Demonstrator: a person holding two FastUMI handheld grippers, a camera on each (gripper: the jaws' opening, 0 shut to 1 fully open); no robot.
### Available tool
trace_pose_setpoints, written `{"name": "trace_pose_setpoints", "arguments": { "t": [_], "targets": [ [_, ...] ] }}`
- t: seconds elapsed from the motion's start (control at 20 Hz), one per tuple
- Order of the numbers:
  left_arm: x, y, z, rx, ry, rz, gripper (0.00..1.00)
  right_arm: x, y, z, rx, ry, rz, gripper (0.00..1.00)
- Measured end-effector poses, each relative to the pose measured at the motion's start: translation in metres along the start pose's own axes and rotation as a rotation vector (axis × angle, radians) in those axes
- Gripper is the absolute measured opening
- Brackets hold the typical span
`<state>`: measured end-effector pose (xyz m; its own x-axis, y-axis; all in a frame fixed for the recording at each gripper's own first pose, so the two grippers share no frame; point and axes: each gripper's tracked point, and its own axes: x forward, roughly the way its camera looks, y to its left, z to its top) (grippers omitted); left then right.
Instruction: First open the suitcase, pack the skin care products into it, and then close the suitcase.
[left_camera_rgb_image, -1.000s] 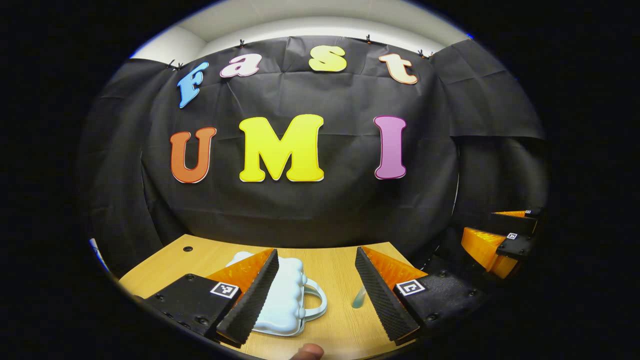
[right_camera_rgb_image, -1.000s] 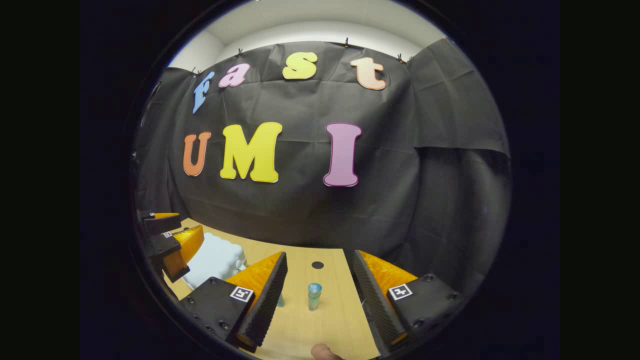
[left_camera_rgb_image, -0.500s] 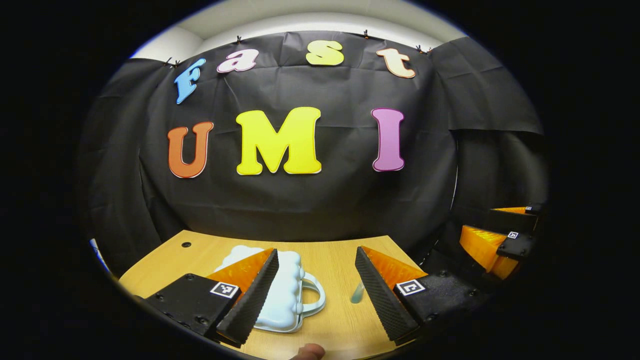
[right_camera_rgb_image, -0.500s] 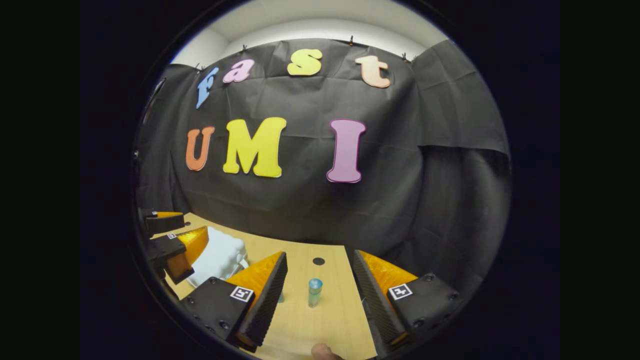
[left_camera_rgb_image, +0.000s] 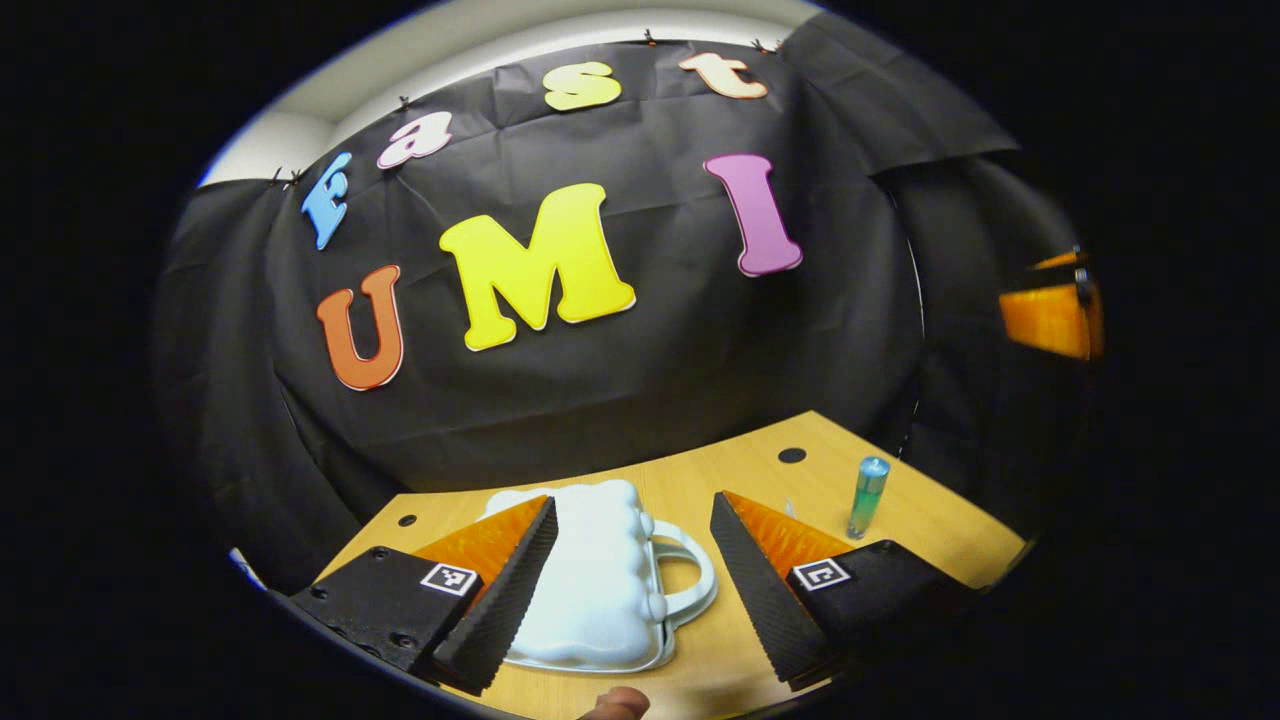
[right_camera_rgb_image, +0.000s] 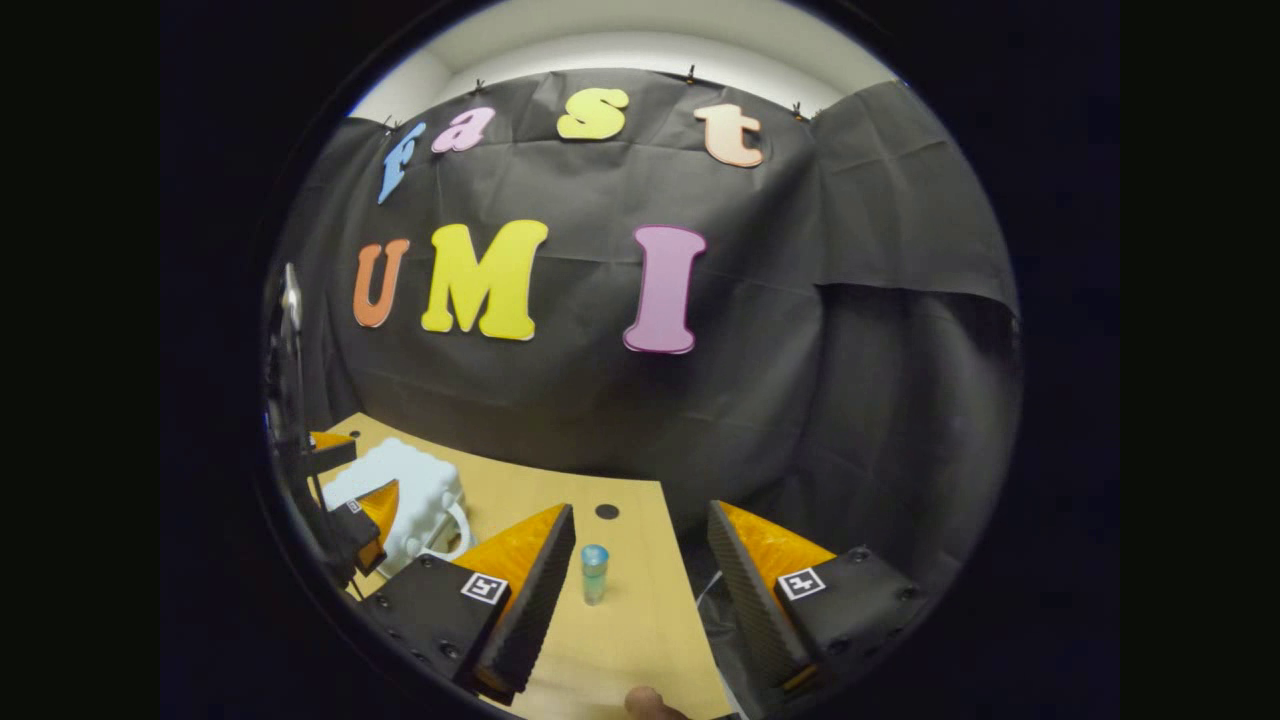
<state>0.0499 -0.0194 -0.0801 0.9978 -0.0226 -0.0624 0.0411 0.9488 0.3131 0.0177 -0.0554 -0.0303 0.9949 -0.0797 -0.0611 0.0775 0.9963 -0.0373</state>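
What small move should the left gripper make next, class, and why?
Probably ease the left gripper forward and down toward the white suitcase. The suitcase lies shut on the table, its handle between the open fingers, and the small bottle stands unpacked, so opening comes first.

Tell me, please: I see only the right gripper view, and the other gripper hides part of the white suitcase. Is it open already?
Observer: No. In the left gripper view the suitcase lies flat on the table with its lid shut.
Operator: Where does its handle point?
Observer: The handle points toward the side where the blue bottle stands upright, apart from the suitcase.
Operator: Is the left gripper ready to take it?
Observer: The left gripper is open and grips nothing. In its own view, the handle shows between its two fingers.
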Motion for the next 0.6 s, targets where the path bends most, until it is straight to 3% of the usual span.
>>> {"name": "trace_pose_setpoints", "arguments": {
  "t": [0.15,0.35,0.6],
  "targets": [
    [0.017,-0.013,-0.035,0.122,0.040,-0.006,0.98,-0.001,-0.028,-0.005,-0.001,0.012,-0.051,0.80],
    [0.039,-0.031,-0.076,0.371,0.087,-0.030,0.98,0.002,-0.057,-0.015,-0.005,0.032,-0.098,0.77],
    [0.062,-0.044,-0.105,0.669,0.111,-0.041,0.97,0.006,-0.069,-0.031,-0.008,0.061,-0.092,0.80]
  ]
}}
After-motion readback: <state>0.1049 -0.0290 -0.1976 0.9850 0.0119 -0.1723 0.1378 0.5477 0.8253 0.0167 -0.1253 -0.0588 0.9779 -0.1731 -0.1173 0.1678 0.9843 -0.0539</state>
